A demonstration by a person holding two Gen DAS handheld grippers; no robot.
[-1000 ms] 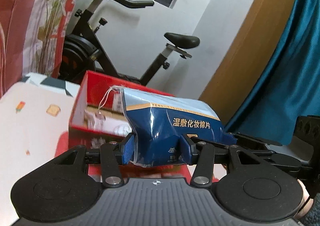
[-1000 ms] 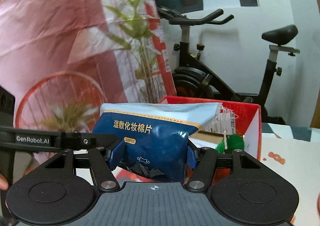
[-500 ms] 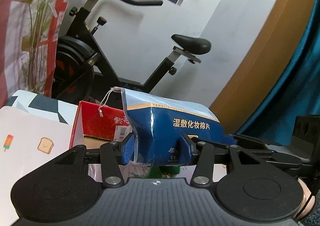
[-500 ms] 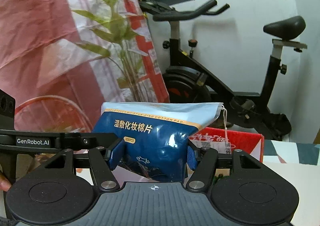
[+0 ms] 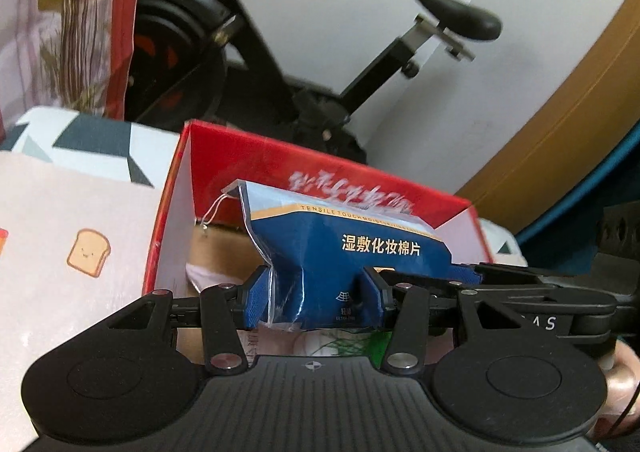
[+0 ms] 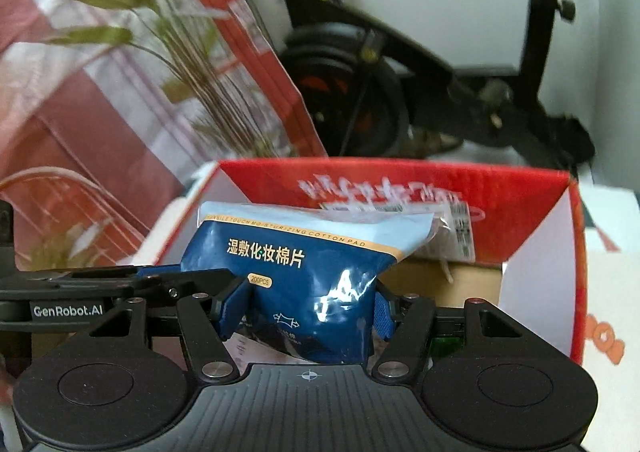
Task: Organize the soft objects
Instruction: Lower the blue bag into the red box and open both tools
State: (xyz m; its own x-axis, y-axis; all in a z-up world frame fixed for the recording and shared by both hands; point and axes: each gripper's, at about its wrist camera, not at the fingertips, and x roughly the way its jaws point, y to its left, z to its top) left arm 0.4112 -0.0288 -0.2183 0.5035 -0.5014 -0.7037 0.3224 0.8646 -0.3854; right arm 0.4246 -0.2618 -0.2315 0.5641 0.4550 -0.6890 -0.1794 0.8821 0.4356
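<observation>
Now both claws are gripping the blue cotton-pad pouch (image 5: 352, 252): left claw (image 5: 316, 294), right claw (image 6: 308, 310), suspending it over the open red box (image 6: 532, 212) (already part-filled). Advisable: lowering level, releasing both together inside the walls.

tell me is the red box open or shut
Open: the red box has no lid on, and its cardboard floor and contents show behind the cotton pad bag.
</observation>
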